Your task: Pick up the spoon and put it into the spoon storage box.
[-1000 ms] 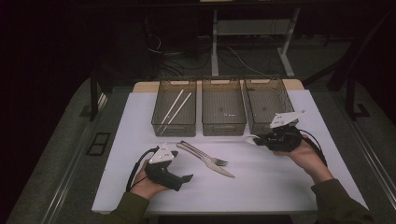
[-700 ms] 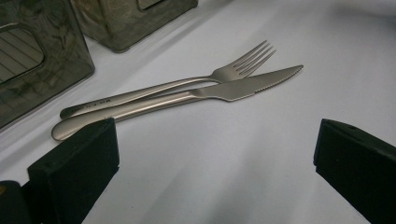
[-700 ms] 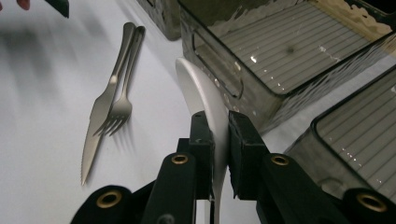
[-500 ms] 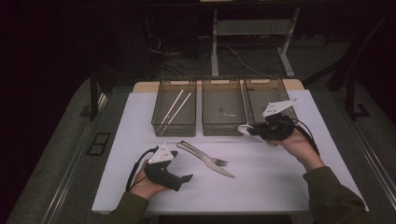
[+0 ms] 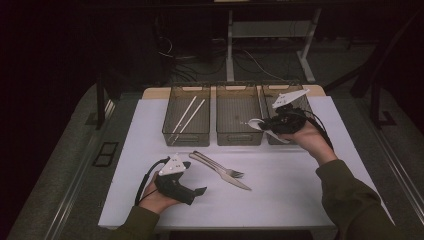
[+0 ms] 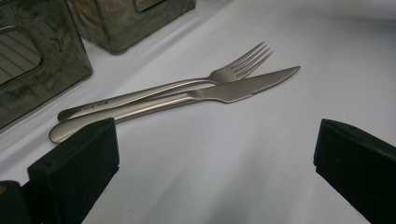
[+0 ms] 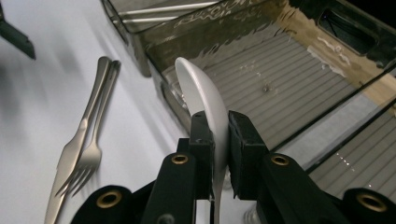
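My right gripper [image 5: 270, 125] is shut on a white spoon [image 7: 201, 100], held over the near edge of the middle bin [image 5: 239, 115] and the right bin [image 5: 266, 95]; the spoon [image 5: 256, 123] sticks out to the left. A metal fork [image 5: 212, 163] and knife [image 5: 227, 175] lie side by side on the white table [image 5: 280, 190]. My left gripper [image 5: 199, 192] rests on the table near its front left, open, with the fork [image 6: 187, 84] and knife [image 6: 233, 88] just ahead of its jaws. Two white chopsticks [image 5: 188, 113] lie in the left bin [image 5: 170, 130].
Three dark see-through bins stand in a row at the back of the table. Dark floor, cables and table legs lie beyond. Bare white surface lies front and right of the cutlery.
My right gripper has risen and moved left and back with the white spoon, from the table by the right bin to above the bins' near edge. The left gripper has stayed put.
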`<state>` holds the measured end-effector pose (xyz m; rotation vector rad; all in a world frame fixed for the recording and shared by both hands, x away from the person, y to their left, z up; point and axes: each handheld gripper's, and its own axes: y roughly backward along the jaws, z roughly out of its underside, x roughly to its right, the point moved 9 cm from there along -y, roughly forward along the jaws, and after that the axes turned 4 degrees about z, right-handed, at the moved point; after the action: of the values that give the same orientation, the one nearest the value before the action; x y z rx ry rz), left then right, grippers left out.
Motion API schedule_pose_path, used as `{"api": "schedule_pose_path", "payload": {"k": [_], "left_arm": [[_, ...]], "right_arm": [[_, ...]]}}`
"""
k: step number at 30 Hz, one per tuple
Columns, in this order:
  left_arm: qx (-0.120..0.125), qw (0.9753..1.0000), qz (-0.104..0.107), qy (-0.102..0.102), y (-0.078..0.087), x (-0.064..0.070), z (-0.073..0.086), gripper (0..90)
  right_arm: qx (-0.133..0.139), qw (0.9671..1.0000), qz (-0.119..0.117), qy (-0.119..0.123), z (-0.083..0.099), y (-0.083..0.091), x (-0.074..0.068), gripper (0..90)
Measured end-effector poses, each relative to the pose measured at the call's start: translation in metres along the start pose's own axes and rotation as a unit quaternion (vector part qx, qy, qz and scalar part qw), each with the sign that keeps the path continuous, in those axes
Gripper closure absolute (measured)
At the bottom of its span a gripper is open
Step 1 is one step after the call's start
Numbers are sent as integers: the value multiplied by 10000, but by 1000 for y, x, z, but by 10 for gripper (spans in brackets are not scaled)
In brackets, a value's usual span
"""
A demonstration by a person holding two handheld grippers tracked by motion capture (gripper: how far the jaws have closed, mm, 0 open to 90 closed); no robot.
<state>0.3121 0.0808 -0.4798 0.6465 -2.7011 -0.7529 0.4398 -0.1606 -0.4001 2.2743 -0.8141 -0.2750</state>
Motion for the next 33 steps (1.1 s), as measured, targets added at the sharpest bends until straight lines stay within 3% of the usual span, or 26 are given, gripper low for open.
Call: {"api": "schedule_pose_path", "payload": {"k": [12, 22, 33], "left_arm": [[10, 10000, 28, 19, 0, 1, 0, 0], [36, 10000, 48, -27, 0, 1, -1, 0], [37, 10000, 65, -29, 0, 1, -1, 0]], "right_arm": [[64, 10000, 40, 28, -33, -27, 8, 806], [107, 9999, 9, -53, -52, -55, 3, 806], [-167, 9998, 22, -125, -40, -85, 3, 805]]}}
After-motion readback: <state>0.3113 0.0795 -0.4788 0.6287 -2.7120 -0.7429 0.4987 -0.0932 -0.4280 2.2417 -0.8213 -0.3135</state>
